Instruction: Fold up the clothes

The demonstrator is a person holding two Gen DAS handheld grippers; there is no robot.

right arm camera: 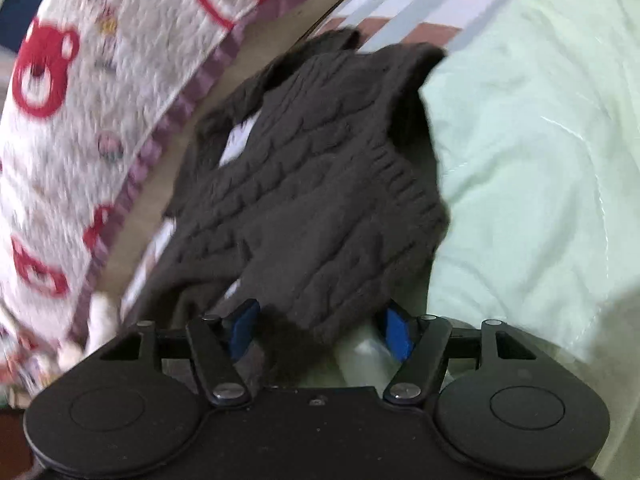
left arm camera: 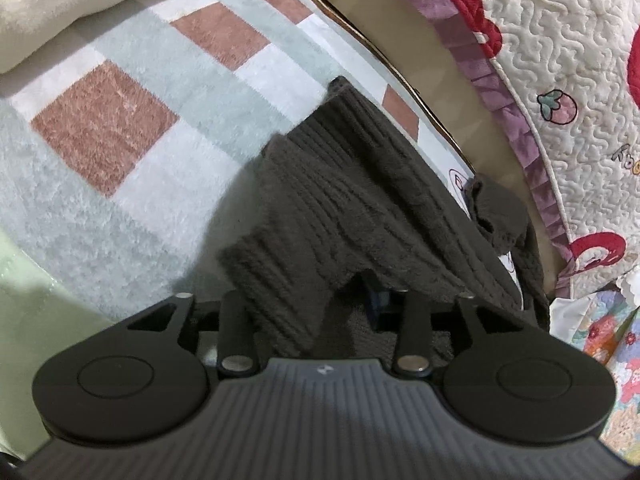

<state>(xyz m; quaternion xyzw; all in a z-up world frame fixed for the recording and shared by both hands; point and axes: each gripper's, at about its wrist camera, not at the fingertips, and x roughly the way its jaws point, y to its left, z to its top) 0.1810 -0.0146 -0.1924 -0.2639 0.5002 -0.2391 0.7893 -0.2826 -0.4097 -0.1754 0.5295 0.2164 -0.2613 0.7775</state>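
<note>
The dark cable-knit sweater drapes over both grippers above the checked blanket; the right gripper has fingers wide under the hem, the left gripper fingers hidden, grip unclear, apparently lifting to fold

A dark brown cable-knit sweater drapes over the left gripper, hiding the fingertips, so whether they pinch the knit cannot be told. Beneath lies a fluffy blanket checked in pale blue, white and rust. To the right runs a quilted cover with red bear shapes and a purple frill.
</note>
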